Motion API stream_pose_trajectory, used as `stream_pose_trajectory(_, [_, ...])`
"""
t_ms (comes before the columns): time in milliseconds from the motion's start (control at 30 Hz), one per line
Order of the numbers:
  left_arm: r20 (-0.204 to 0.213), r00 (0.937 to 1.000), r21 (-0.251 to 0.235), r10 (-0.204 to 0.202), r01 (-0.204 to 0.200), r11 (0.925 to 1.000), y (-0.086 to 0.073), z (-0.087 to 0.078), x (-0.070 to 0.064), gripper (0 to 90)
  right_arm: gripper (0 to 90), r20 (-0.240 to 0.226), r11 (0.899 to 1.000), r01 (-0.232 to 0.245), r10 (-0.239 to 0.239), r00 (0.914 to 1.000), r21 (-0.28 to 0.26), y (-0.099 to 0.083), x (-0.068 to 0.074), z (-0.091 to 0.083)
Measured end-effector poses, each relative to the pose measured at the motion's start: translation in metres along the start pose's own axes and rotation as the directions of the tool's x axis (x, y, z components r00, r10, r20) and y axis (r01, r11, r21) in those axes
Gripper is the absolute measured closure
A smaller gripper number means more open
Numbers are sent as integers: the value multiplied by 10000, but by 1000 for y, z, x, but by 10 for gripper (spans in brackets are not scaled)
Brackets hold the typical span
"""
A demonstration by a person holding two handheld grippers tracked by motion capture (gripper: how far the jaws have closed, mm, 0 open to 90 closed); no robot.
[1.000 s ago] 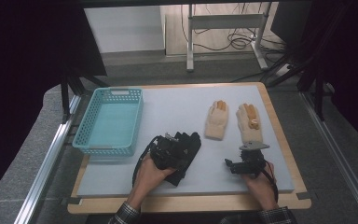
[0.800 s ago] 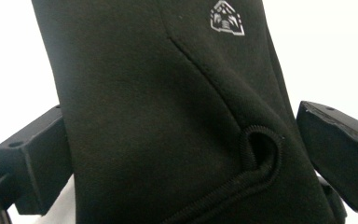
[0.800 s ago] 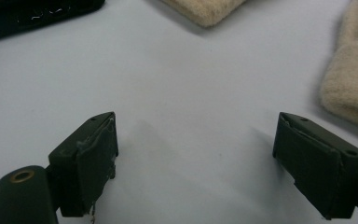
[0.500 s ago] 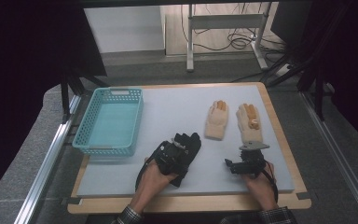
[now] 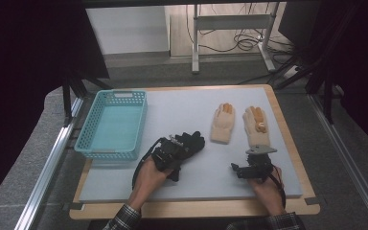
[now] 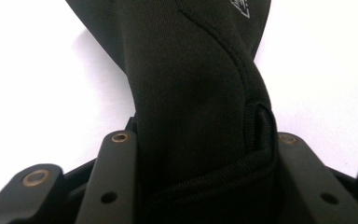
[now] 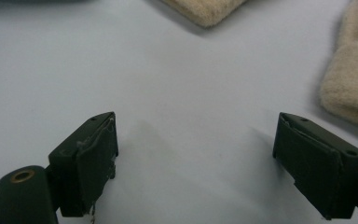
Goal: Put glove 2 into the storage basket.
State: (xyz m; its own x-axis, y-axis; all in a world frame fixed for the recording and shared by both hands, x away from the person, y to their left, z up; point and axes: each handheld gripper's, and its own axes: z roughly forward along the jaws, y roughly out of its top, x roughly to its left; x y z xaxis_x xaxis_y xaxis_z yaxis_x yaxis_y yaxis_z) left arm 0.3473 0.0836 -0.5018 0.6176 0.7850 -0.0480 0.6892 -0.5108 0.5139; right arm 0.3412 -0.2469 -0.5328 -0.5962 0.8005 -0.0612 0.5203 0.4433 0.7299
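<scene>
A black glove (image 5: 190, 142) lies on the white mat near the table's middle, and my left gripper (image 5: 171, 154) is shut on its cuff end. In the left gripper view the black glove (image 6: 200, 93) is pinched between the two jaws, its fabric bunched there. Two beige gloves lie side by side to the right, the left beige glove (image 5: 222, 123) and the right beige glove (image 5: 257, 125). My right gripper (image 5: 249, 168) rests low over the mat just in front of the right beige glove, jaws wide apart with nothing between them. The right beige glove's cuff (image 7: 352, 88) shows beside its right jaw.
A teal plastic basket (image 5: 113, 123) stands at the left of the mat (image 5: 172, 108), with nothing visible inside it. The wooden table edge (image 5: 287, 139) frames the mat. Metal rails run along both sides, and a desk frame with cables stands beyond the far edge.
My left gripper and the black glove have shifted slightly away from the person. The right gripper has stayed where it was.
</scene>
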Motion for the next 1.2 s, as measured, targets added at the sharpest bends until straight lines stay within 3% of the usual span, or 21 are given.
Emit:
stream_pose_trajectory(367, [-441, 9986, -790, -275, 239, 9966, 17, -44, 29, 603, 136, 5, 10000, 11, -11, 10000, 5, 0, 0, 0])
stream_pose_trajectory(700, [-1051, 9916, -1127, -757, 637, 9916, 25, -78, 65, 600, 136, 3, 10000, 7, -7, 10000, 3, 0, 0, 0])
stream_pose_trajectory(967, [-1668, 9791, -1263, -1162, 956, 9874, 25, -95, 97, 596, 135, 39, 10000, 34, -34, 10000, -23, 0, 1, 0])
stream_pose_trajectory(1000, [-1843, 9743, -1250, -1294, 1074, 9863, 23, -97, 106, 596, 135, 39, 10000, 42, -42, 10000, -16, 0, 1, 0])
stream_pose_trajectory(1033, [-1843, 9743, -1250, -1294, 1074, 9863, 23, -97, 106, 595, 135, 39, 10000, 42, -42, 10000, -16, 0, 1, 0])
stream_pose_trajectory(1067, [-1988, 9687, -1247, -1484, 1252, 9843, 21, -99, 116, 595, 135, 40, 10000, 46, -46, 10000, -25, 0, 1, 0])
stream_pose_trajectory(1133, [-2051, 9660, -1251, -1574, 1336, 9831, 20, -100, 121, 594, 136, 47, 10000, 53, -53, 10000, -29, 0, 1, 0])
stream_pose_trajectory(1200, [-2212, 9569, -1280, -1880, 1627, 9783, 15, -101, 136, 592, 135, 45, 10000, 51, -51, 10000, -29, 0, 1, 0])
